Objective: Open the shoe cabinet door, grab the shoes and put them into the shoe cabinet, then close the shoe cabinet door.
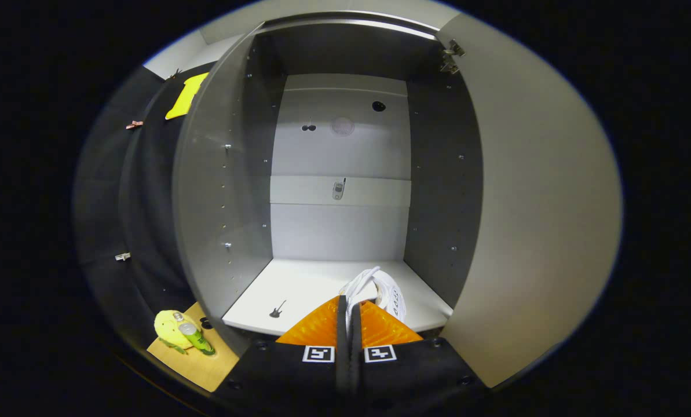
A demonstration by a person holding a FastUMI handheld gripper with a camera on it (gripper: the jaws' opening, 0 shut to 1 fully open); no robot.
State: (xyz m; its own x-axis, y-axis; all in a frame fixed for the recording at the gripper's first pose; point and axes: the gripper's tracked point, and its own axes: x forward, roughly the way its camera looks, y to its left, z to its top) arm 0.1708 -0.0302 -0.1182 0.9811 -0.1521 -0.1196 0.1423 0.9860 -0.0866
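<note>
The shoe cabinet [339, 220] stands open right in front of me, with dark side walls, a pale back panel and a white floor [299, 295]. Its door [542, 220] is swung wide open on the right, hinges at the top. My gripper [349, 302] is at the cabinet's front edge, its fingers pressed together on a white shoe [380, 289]. The shoe's white straps stick up just beyond the fingertips, over the right half of the cabinet floor. Most of the shoe is hidden behind the fingers.
A small guitar-shaped mark [277, 310] lies on the cabinet floor to the left of the fingers. Outside the cabinet's left wall [212, 191], a yellow toy [170, 328] and a green bottle [197, 340] sit on a wooden board [197, 365]. Black cloth hangs behind them.
</note>
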